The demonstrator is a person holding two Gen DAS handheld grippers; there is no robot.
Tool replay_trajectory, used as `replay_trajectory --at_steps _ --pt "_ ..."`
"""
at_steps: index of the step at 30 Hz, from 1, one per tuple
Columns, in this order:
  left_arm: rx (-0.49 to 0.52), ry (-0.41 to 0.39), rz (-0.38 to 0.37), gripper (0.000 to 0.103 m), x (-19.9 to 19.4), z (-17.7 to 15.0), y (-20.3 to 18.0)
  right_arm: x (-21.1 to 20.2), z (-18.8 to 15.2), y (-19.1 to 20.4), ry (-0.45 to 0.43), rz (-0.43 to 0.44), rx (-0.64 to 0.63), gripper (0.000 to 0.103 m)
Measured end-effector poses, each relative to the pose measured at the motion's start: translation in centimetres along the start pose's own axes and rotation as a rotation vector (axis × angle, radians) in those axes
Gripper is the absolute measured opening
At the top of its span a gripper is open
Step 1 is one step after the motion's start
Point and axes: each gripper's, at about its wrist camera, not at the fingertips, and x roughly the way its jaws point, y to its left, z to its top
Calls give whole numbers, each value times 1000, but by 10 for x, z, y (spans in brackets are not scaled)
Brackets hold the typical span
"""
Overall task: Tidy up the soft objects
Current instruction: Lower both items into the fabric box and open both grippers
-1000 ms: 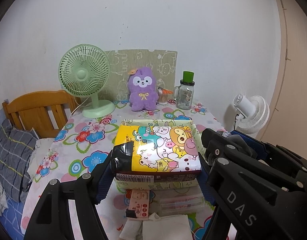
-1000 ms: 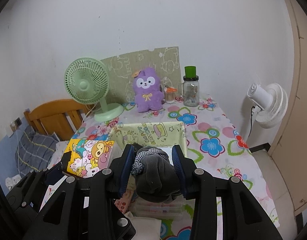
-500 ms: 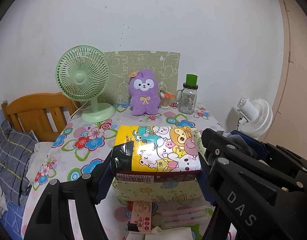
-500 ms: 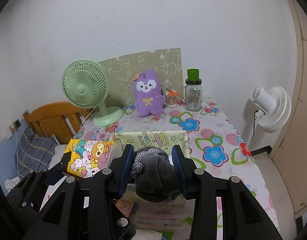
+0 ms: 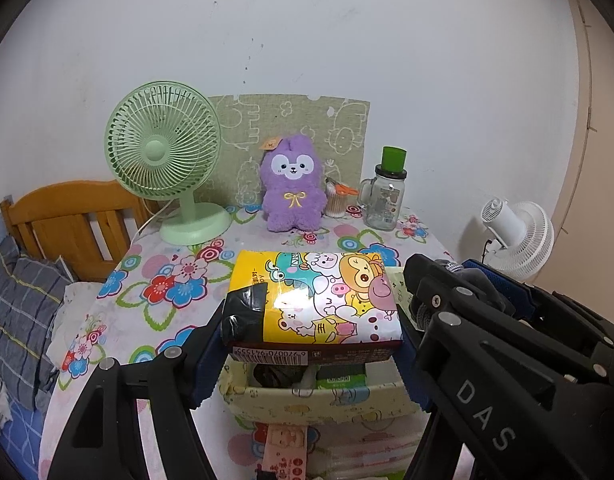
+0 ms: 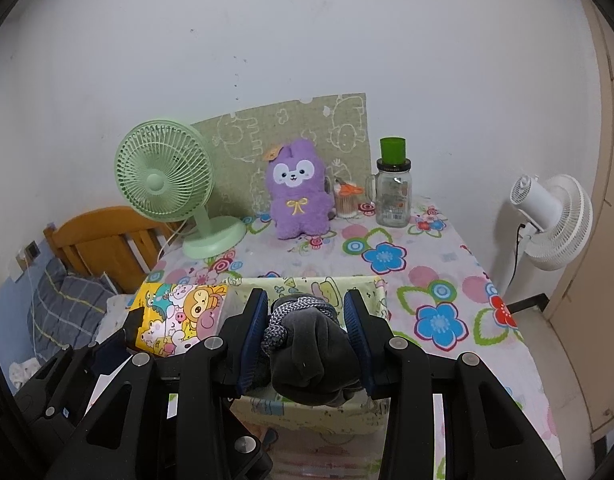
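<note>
White wall behind, flowered tablecloth (image 6: 427, 276) below, with a green fan (image 5: 163, 156), a purple plush rabbit (image 5: 291, 188) and a glass jar (image 5: 387, 200) lined up at the back. My left gripper (image 5: 311, 320) pinches a cartoon-printed tissue pack (image 5: 315, 304) across its width and holds it above the yellow fabric box (image 5: 319, 400). My right gripper (image 6: 305, 328) is clamped tight on a dark grey glove (image 6: 311, 356) with a knitted cuff, over the same box (image 6: 327, 284). I see other items inside the box beneath the pack, too hidden to name.
</note>
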Motion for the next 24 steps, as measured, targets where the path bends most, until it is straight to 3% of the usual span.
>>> replay_trajectory --at_steps 16,24 --pt "-3 31 7 75 36 6 5 38 5 -6 27 17 19 44" --pt "-2 88 1 76 60 -4 7 65 -5 -11 85 22 42 44"
